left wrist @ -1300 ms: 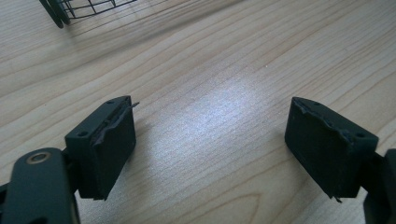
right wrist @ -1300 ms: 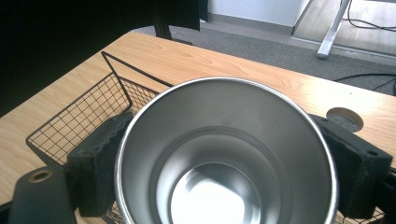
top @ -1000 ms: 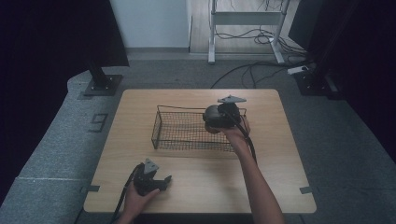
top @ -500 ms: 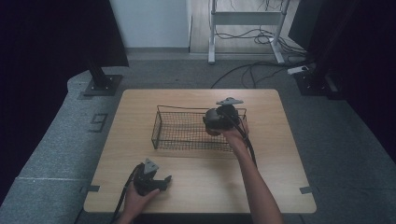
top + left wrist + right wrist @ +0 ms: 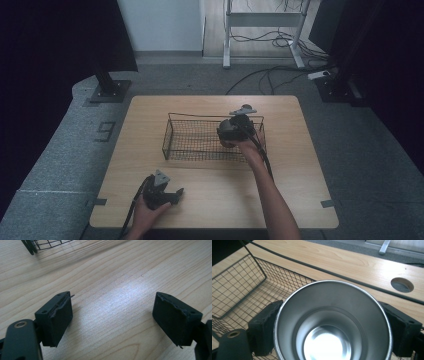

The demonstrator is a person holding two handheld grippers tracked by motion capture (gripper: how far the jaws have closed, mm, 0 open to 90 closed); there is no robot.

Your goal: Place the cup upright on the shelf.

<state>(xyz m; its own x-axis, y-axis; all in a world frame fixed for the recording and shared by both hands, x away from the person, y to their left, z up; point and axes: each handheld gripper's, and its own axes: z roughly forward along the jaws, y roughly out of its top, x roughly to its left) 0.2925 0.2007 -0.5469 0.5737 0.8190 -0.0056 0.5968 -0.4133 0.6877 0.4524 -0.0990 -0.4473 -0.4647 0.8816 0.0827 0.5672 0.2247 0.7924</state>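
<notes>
The right tool (image 5: pixel 329 325) grips a steel cup (image 5: pixel 332 322) above the wire basket (image 5: pixel 195 142), probably inside; lower it upright. The left tool (image 5: pixel 112 315) rests open on the table (image 5: pixel 120 272).

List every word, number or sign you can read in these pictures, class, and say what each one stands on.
"9": a large grey digit on the grey floor mat, left of the table in the high view.

Nothing else reads: the metal cup held in the right gripper, the wire basket and the left gripper carry no visible writing.
</notes>
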